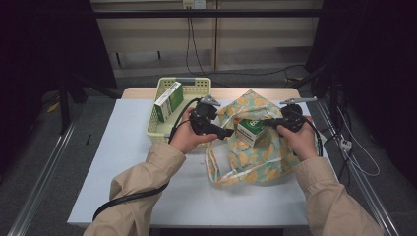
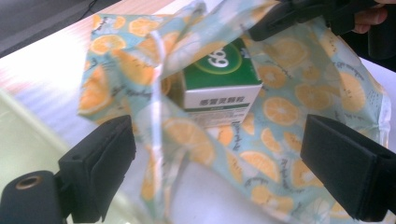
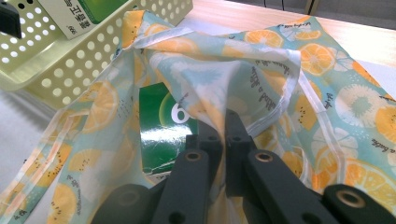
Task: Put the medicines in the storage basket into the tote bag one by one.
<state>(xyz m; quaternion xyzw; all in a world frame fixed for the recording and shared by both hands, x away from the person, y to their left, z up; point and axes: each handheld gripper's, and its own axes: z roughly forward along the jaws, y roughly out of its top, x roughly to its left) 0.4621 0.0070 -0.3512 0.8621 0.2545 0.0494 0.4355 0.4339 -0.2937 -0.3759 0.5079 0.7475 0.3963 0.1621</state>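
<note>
Basket: pale yellow, with holes in its walls, at the left rear of the table; a green and white box stands tilted in it.
Left hand: forearm in a tan sleeve comes in from the lower left, wrist bent toward the bag.
Left gripper: held just beside the basket, pointing right at the bag's opening; jaws spread wide with nothing between them (the left gripper view looks straight at the bag between them).
Bag: thin cloth printed with orange slices, lying right of the basket, mouth lifted.
Second box: green and white, inside the bag's mouth, partly covered by cloth.
Right gripper: jaws clenched on the bag's upper edge, holding it up.
Right hand: at the bag's right side, sleeve from the lower right.
Table: white top, wooden strip at the rear.
Room: dark, grey floor, cables hanging down the back wall.
</note>
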